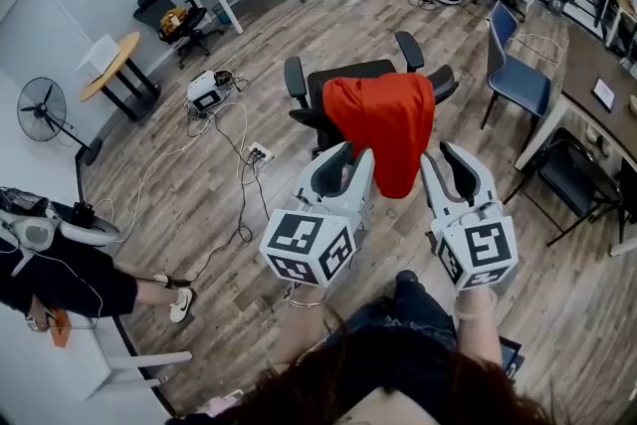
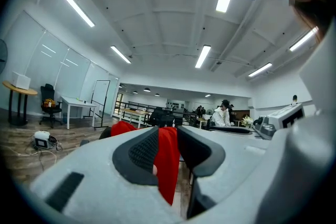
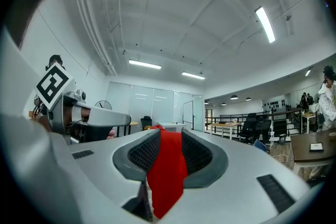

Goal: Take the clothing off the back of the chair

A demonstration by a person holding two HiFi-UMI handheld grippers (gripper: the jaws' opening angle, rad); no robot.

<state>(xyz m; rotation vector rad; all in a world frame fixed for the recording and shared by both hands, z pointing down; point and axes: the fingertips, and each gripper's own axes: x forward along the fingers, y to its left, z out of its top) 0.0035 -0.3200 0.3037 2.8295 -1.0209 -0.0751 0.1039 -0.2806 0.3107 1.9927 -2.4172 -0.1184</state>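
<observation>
A red garment [image 1: 383,119] hangs over the back of a black office chair [image 1: 299,80] in the middle of the room, its lower edge dangling toward me. My left gripper [image 1: 351,154] points level at the garment's left edge. My right gripper [image 1: 438,152] is at its lower right edge. On both, the jaws stand partly apart. The red cloth [image 2: 168,160] fills the gap between the jaws in the left gripper view. In the right gripper view the cloth [image 3: 167,176] shows the same way. I cannot tell whether the pads touch it.
A blue chair [image 1: 518,75] and a black folding chair [image 1: 577,179] stand by a desk [image 1: 597,65] on the right. Cables and a power strip [image 1: 257,152] lie on the wooden floor left of the office chair. A person [image 1: 60,279] sits at far left, near a fan [image 1: 45,109].
</observation>
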